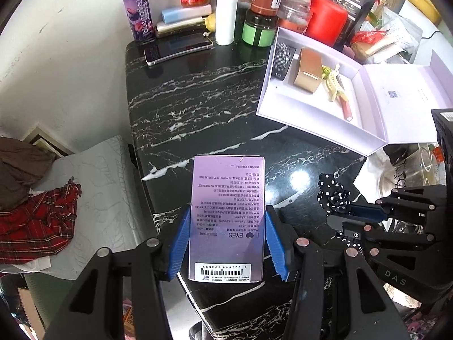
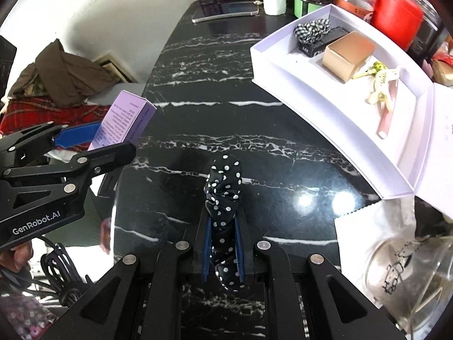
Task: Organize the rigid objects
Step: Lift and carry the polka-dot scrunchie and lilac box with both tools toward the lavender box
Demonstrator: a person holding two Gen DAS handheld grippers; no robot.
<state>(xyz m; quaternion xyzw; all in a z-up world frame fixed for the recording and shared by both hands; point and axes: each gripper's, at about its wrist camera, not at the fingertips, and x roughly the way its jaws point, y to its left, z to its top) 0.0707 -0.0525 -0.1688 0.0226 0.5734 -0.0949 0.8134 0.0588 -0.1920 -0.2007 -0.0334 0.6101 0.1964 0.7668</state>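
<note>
Holding a flat lilac cardboard carton with printed text [image 1: 228, 218], the left gripper [image 1: 226, 240] clamps its blue ribbed pads on the long side faces, the long axis running out along the fingers, above the black white-veined marble worktop [image 1: 198, 107]. The right gripper [image 2: 223, 243] is pinched tight on a soft black polka-dot fabric scrunchie [image 2: 223, 189]. An open white rigid tray box [image 2: 271, 56] lies ahead to the right, probably nearer the right gripper, though fisheye bending blurs that.
</note>
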